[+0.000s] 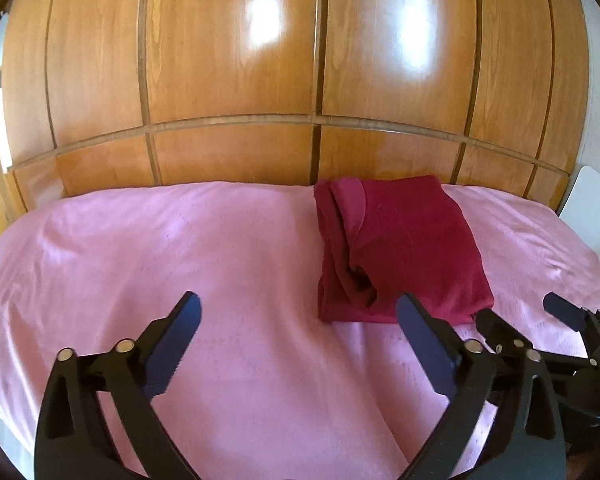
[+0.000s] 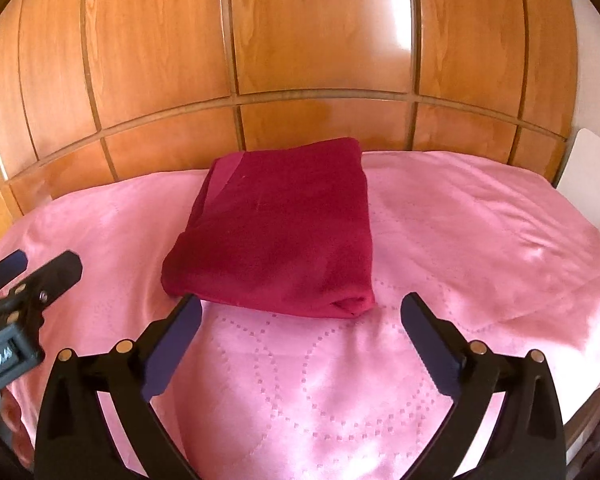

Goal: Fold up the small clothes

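A dark red garment [image 1: 404, 248] [image 2: 276, 232] lies folded into a neat rectangle on the pink bedspread [image 1: 140, 248] [image 2: 460, 220], near the far edge. My left gripper [image 1: 298, 304] stands open over bare bedspread, left of and nearer than the garment, with nothing between its fingers. My right gripper [image 2: 302, 302] is open too, its tips just short of the garment's near edge and apart from it. Each gripper shows in the other's view: the right gripper [image 1: 518, 312] at the garment's near right corner, the left gripper [image 2: 44, 260] at the far left.
A glossy wooden wardrobe wall [image 1: 236, 60] [image 2: 300, 40] rises right behind the bed. A white flat object [image 1: 592, 208] [image 2: 588, 176] stands at the bed's far right corner. Pink bedspread stretches left and right of the garment.
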`<state>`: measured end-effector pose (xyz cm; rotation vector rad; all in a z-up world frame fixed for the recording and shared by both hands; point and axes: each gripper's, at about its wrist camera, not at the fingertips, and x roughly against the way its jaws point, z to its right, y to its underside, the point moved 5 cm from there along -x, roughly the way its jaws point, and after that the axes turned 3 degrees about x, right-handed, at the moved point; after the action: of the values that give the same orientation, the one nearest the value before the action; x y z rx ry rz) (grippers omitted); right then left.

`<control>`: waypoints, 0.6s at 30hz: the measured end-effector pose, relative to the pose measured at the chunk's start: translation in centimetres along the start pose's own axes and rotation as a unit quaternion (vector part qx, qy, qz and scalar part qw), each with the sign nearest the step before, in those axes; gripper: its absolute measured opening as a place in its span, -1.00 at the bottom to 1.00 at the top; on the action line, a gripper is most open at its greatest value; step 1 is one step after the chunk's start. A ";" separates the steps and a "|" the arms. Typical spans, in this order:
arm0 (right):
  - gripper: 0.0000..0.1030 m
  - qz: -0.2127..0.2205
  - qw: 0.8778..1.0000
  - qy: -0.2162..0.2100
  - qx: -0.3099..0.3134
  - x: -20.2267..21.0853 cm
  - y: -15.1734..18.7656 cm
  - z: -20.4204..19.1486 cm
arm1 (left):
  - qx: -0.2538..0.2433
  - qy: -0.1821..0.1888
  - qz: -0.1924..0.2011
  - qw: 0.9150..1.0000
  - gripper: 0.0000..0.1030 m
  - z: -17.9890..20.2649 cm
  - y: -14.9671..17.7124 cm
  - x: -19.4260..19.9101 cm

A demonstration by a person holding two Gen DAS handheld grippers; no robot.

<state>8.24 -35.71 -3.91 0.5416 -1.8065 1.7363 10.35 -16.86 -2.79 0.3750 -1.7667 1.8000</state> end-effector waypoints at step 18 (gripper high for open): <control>0.94 0.004 1.000 0.012 0.002 0.6 0.1 0.5 | -0.003 -0.015 0.001 1.000 0.92 -0.1 1.0 0.8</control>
<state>7.64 -36.10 -3.59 0.5140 -1.7923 1.7457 9.17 -16.54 -3.19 0.3987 -1.7924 1.8002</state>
